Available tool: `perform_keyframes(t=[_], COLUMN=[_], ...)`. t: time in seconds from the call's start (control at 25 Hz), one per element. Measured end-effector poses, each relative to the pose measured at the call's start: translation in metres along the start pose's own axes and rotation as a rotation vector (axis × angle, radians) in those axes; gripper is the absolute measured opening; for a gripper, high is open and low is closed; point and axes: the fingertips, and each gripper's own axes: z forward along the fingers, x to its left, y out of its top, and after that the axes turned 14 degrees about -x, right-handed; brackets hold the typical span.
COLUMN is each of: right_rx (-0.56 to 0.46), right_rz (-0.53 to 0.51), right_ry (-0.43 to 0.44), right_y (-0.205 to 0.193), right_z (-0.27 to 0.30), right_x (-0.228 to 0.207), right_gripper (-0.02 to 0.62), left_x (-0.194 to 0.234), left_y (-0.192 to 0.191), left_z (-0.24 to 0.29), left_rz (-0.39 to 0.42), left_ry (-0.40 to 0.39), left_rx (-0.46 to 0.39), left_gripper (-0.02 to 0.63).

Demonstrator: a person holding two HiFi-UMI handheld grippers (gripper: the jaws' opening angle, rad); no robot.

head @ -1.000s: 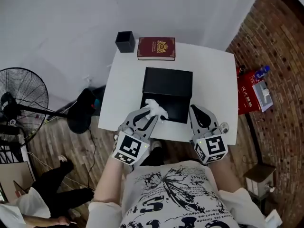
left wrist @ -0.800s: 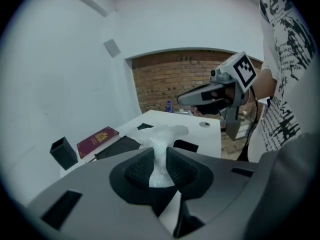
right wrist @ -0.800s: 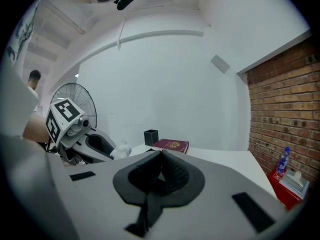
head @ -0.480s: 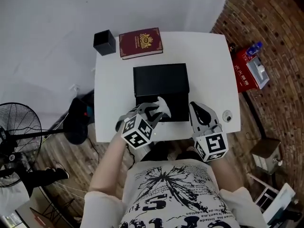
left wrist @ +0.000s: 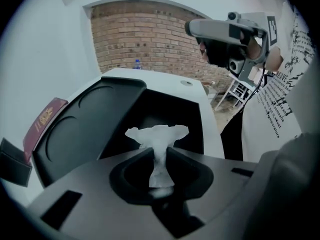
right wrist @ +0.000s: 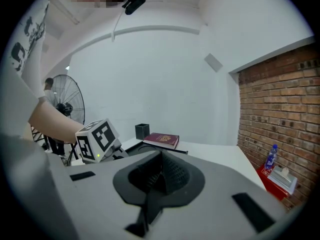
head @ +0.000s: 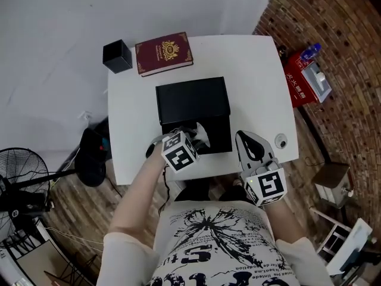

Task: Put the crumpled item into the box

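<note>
The crumpled item is a white tissue (head: 200, 134), and my left gripper (head: 193, 137) is shut on it. In the left gripper view the tissue (left wrist: 159, 136) is pinched at its waist and flares out above the fingertips. It hangs over the near edge of the open black box (head: 219, 131), whose lid (head: 192, 99) lies open behind. My right gripper (head: 245, 140) is shut with nothing in it, at the table's front right, apart from the box. From the right gripper view its closed jaws (right wrist: 161, 170) point past the left gripper's marker cube (right wrist: 95, 139).
A dark red book (head: 164, 52) and a small black cube-shaped holder (head: 116, 56) sit at the back of the white table (head: 262, 82). A small round object (head: 281, 140) lies near the front right corner. A red case and a bottle (head: 303, 76) are on the floor at the right, a fan (head: 24, 186) at the left.
My left gripper has carried the tissue right and forward, from the table's front edge to over the box's near side. The right gripper has hardly moved. The head view has shifted.
</note>
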Motion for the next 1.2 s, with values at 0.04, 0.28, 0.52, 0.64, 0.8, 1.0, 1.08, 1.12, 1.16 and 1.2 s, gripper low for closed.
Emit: perform_keyframes(t=[0.04, 0.28, 0.52, 0.64, 0.8, 1.0, 1.08, 1.12, 1.16, 1.2], right_rx=[0.001, 0.012, -0.004, -0.022, -0.061, -0.105, -0.120, -0.128, -0.137, -0.145], right_rz=[-0.001, 0.001, -0.013, -0.025, -0.053, -0.049, -0.046, -0.046, -0.048, -0.051], right_ry=[-0.004, -0.022, -0.009, -0.001, 0.022, 0.045, 0.046, 0.047, 0.049, 0.051], right_y=[0.000, -0.003, 0.006, 0.017, 0.036, 0.053, 0.060, 0.063, 0.066, 0.069], right_z=[-0.001, -0.006, -0.005, -0.006, -0.005, -0.005, -0.005, -0.005, -0.005, -0.005], right_x=[-0.002, -0.013, -0.013, -0.007, 0.002, 0.019, 0.025, 0.028, 0.031, 0.033], right_gripper=[0.015, 0.015, 0.015, 0.015, 0.015, 0.015, 0.015, 0.015, 0.015, 0.015], left_x=[0.000, -0.001, 0.000, -0.001, 0.005, 0.005, 0.003, 0.002, 0.000, -0.001], left_y=[-0.003, -0.008, 0.005, 0.018, 0.047, 0.077, 0.087, 0.091, 0.095, 0.099], left_z=[0.003, 0.012, -0.006, -0.027, -0.067, -0.122, -0.146, -0.158, -0.170, -0.181], left_rz=[-0.007, -0.043, -0.048, -0.027, 0.004, 0.004, -0.004, -0.008, -0.011, -0.014], left_ry=[-0.002, -0.019, 0.011, 0.058, 0.189, 0.356, 0.408, 0.433, 0.459, 0.485], left_rx=[0.015, 0.046, 0.000, -0.060, -0.194, -0.379, -0.457, -0.498, -0.541, -0.584], left_gripper=[0.086, 0.110, 0.201, 0.199, 0.135, 0.058, 0.037, 0.029, 0.026, 0.023])
